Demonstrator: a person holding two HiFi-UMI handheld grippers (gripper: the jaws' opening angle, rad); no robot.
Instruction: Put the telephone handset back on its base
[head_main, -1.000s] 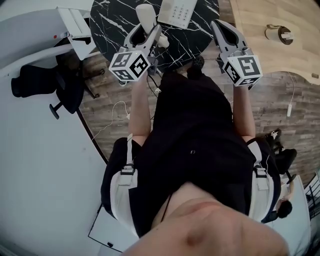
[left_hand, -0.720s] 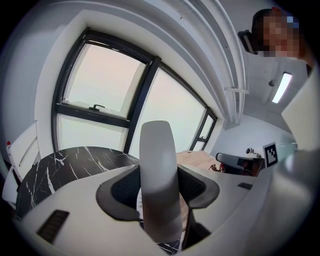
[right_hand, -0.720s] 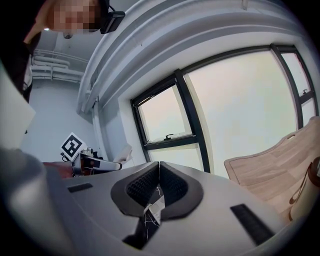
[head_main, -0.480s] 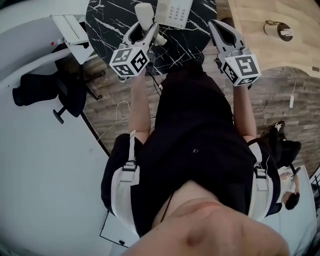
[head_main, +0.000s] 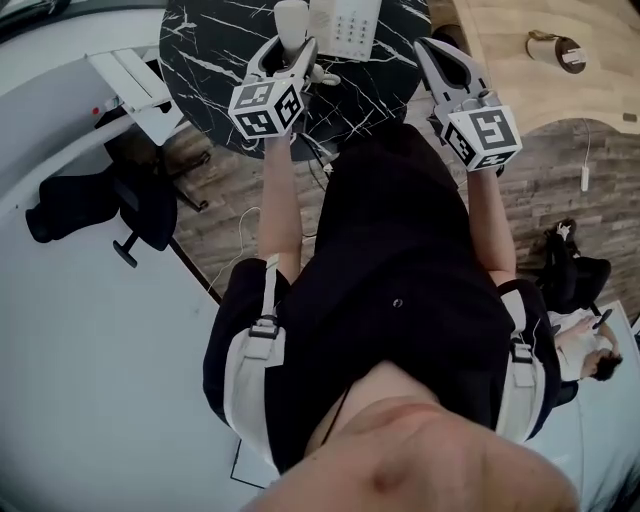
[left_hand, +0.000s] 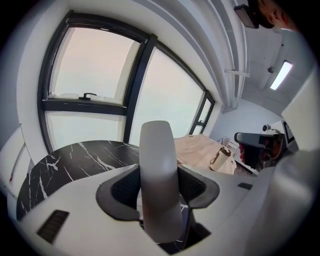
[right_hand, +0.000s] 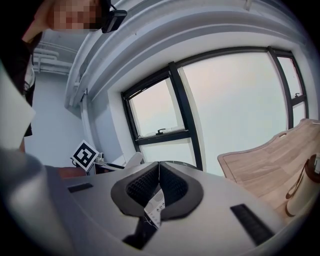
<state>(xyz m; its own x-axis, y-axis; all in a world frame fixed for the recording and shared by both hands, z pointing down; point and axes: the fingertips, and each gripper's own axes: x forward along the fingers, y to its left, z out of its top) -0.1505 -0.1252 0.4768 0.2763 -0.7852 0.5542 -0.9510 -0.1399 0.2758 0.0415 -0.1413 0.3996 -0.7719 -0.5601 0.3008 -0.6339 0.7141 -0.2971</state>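
Left gripper (head_main: 290, 55), clamping the handset (head_main: 291, 22), is nearing the telephone base (head_main: 345, 25), now just beside it; seating remains. Right gripper (right_hand: 159, 170) is idling, closed and empty.

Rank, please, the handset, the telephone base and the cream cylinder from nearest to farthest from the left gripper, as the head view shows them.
1. handset: between the fingers of the left gripper.
2. telephone base: just right of it, on the black table.
3. cream cylinder: far right, on the wooden table.
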